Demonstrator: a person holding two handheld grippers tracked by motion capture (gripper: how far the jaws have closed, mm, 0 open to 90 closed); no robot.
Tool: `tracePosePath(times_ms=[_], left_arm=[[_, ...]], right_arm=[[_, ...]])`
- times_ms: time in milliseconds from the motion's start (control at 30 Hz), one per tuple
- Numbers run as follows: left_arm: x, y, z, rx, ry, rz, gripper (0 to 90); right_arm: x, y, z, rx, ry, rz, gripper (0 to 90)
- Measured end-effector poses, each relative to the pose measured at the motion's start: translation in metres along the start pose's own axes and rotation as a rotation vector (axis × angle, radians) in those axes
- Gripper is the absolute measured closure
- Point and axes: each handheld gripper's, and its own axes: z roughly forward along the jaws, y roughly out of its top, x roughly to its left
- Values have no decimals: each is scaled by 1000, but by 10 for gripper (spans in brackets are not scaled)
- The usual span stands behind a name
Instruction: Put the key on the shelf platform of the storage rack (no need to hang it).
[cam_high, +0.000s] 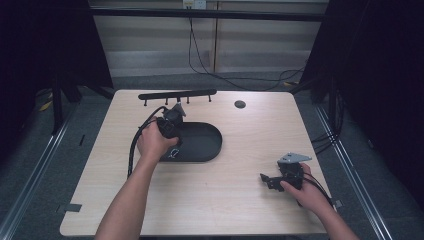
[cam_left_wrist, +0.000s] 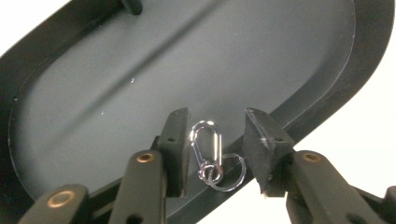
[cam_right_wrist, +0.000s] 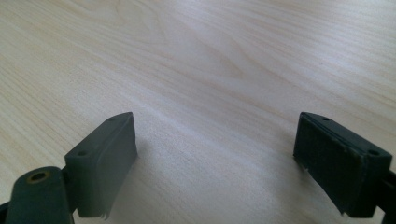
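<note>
A silver carabiner clip (cam_left_wrist: 203, 163) with a key ring (cam_left_wrist: 243, 170) on it lies over the near rim of a black oval tray (cam_left_wrist: 140, 93). It sits between the jaws of my left gripper (cam_left_wrist: 215, 133), which are apart; there is a clear gap to the right pad (cam_left_wrist: 261, 144). From above, the left gripper (cam_high: 174, 146) points down at the tray's (cam_high: 207, 145) near left edge, and the clip (cam_high: 173, 153) glints just below it. My right gripper (cam_high: 266, 181) rests low at the table's right front, open over bare wood (cam_right_wrist: 210, 60), nothing between its pads.
A long black bar with several pegs (cam_high: 177, 94) lies along the table's far edge behind the tray. A small dark round disc (cam_high: 240, 104) sits at the back centre. Light wood (cam_high: 250, 145) stretches between the tray and the right hand.
</note>
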Motion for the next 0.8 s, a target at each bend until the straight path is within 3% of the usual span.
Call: tracePosePath(times_ms=[800], left_arm=[[-2, -15, -24, -42, -35, -2, 378]], right_arm=[[0, 0, 0, 1, -1, 0, 126]])
